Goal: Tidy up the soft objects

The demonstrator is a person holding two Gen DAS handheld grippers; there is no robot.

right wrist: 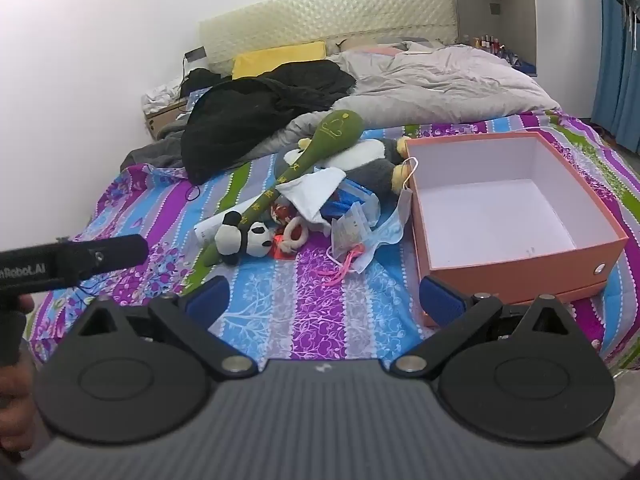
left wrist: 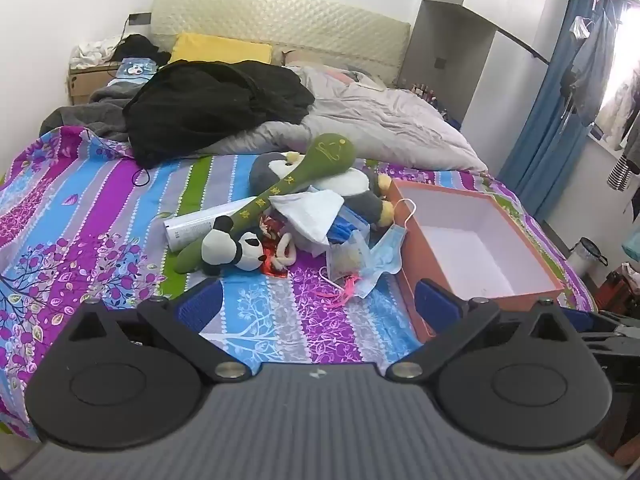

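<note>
A pile of soft things lies mid-bed: a green plush club (left wrist: 280,190) (right wrist: 304,160) with a small panda (left wrist: 234,249) (right wrist: 244,240) at its handle, a grey penguin plush (left wrist: 352,186) (right wrist: 368,160), a white cloth (left wrist: 312,210) (right wrist: 316,192), blue face masks (left wrist: 384,252) (right wrist: 390,224) and plastic packets (right wrist: 352,232). An empty orange box (left wrist: 412,280) (right wrist: 516,272) with a white inside stands to their right. My left gripper (left wrist: 318,306) is open and empty, short of the pile. My right gripper (right wrist: 324,300) is open and empty by the box's near corner.
The bed has a striped floral sheet (left wrist: 100,208) (right wrist: 300,304). A black garment (left wrist: 212,104) (right wrist: 256,116), a grey duvet (left wrist: 380,120) (right wrist: 440,84) and a yellow pillow (left wrist: 220,48) lie behind. The left gripper's handle (right wrist: 72,260) shows at the right view's left edge. Blue curtain (left wrist: 552,120) at right.
</note>
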